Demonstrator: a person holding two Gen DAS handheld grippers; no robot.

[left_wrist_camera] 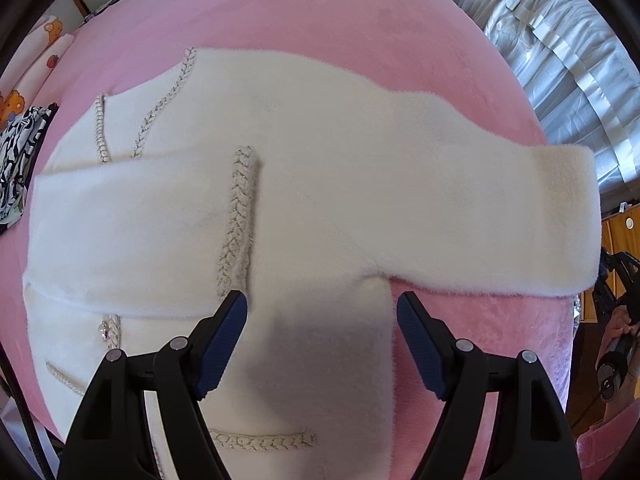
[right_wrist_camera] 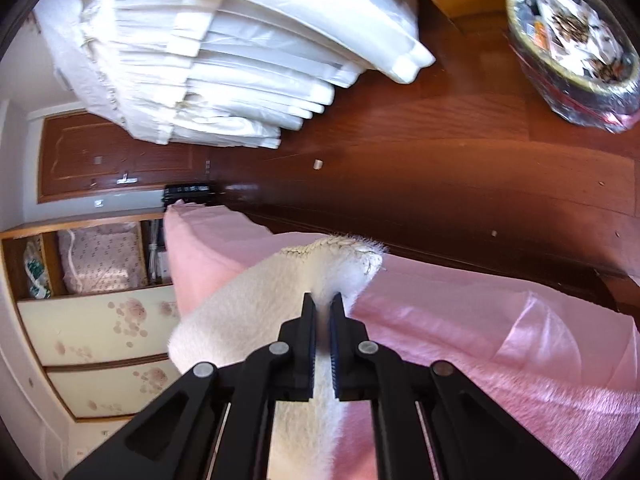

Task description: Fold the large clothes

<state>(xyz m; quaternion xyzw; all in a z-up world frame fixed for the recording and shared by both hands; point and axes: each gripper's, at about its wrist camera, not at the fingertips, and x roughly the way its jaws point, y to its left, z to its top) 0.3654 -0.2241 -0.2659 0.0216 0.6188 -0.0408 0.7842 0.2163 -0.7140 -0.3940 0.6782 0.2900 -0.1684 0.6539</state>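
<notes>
A fluffy white jacket [left_wrist_camera: 320, 184] with braided trim lies spread on the pink bed cover [left_wrist_camera: 320, 12]. One sleeve is folded across its front at the left; the other sleeve [left_wrist_camera: 520, 216] reaches out to the right. My left gripper [left_wrist_camera: 322, 306] hovers open above the jacket's lower body with nothing between its blue pads. In the right wrist view my right gripper [right_wrist_camera: 323, 300] is shut on the white sleeve's cuff [right_wrist_camera: 344, 256], whose braided edge sticks out past the fingertips, lifted above the pink cover [right_wrist_camera: 480, 320].
White curtains [right_wrist_camera: 224, 48] hang beyond the bed over a dark wooden floor [right_wrist_camera: 440, 168]. A wrapped round basket [right_wrist_camera: 572, 48] sits on the floor at upper right. Patterned fabric [left_wrist_camera: 16, 160] lies at the bed's left edge. A cupboard with floral doors [right_wrist_camera: 104, 320] stands at left.
</notes>
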